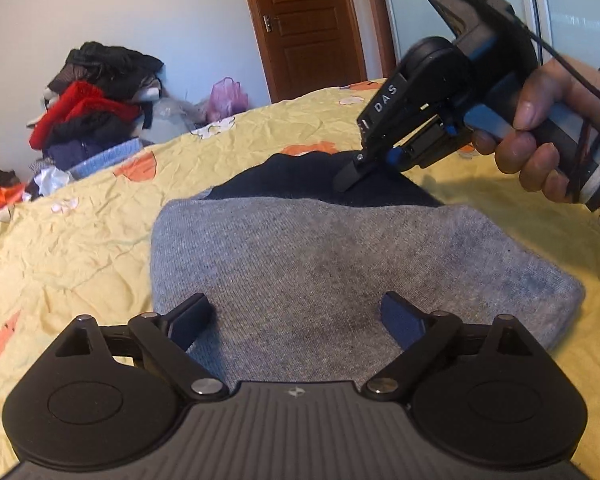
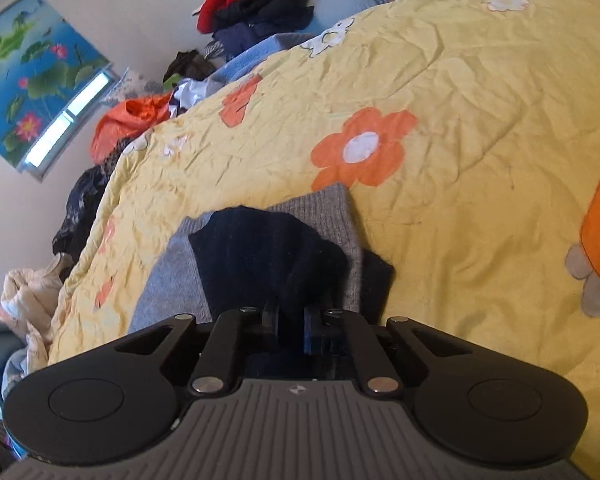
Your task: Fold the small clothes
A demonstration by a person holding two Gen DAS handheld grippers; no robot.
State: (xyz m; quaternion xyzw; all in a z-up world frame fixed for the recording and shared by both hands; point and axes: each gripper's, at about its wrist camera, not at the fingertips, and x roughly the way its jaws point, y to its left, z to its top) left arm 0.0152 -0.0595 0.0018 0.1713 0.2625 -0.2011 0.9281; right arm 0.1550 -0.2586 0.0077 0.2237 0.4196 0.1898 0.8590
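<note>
Right gripper (image 2: 292, 320) clamped on dark garment (image 2: 268, 256); left gripper (image 1: 296, 320) spread apart over grey garment (image 1: 340, 264) on bed (image 1: 80, 248).

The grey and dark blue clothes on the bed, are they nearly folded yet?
Partly. The grey garment already lies flat and squared on the yellow bedsheet. Right now the right gripper is pinched shut on the dark navy piece, which is bunched up on top of the grey. The left gripper is open over the grey, holding nothing. Laying the navy part flat is left.
</note>
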